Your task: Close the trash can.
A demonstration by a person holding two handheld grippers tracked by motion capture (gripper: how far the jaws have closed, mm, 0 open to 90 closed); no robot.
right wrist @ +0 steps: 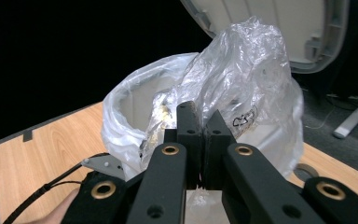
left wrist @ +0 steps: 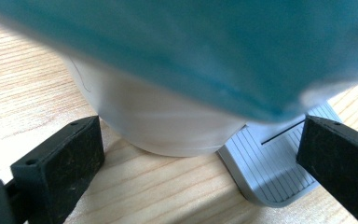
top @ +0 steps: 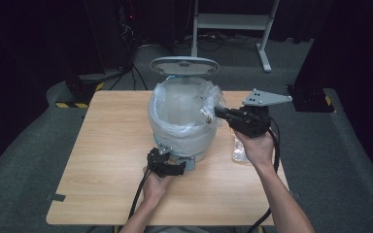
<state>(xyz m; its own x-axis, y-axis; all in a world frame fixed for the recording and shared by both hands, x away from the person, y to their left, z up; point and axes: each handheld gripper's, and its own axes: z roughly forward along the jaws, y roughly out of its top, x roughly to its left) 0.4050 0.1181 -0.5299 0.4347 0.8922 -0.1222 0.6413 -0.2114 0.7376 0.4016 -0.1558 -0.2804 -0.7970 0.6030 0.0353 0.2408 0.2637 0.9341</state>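
We see a small pedal bin (top: 184,131) standing near the middle of the table (top: 107,160), toward its far edge; its body is white and rounded, its lid (top: 185,66) is tipped up and back behind the opening, and a grey ribbed pedal (left wrist: 268,168) juts from its foot on our side; a clear bag (top: 175,109) lines the bin, its edge folded down over the rim, crinkled and cloudy, with a loose bunch standing up on the right side.

Our right gripper (top: 217,111) reaches in from the right at rim height; in the right gripper view its jaws are pressed together on that raised bunch of bag, pinching the film between them; our right hand (top: 257,145) holds it from below.

Our left gripper (top: 167,165) lies low on the table at the front of the bin, just beside the pedal; in the left gripper view its jaws stand wide apart with nothing between them but the bin's base and the pedal, which lies near the right-hand jaw; whether that jaw touches the pedal we cannot tell.

A small clear packet (top: 239,148) lies on the table right of the bin, partly under our right hand; behind the table stands a white frame (top: 233,22) on the grey floor (top: 349,160).
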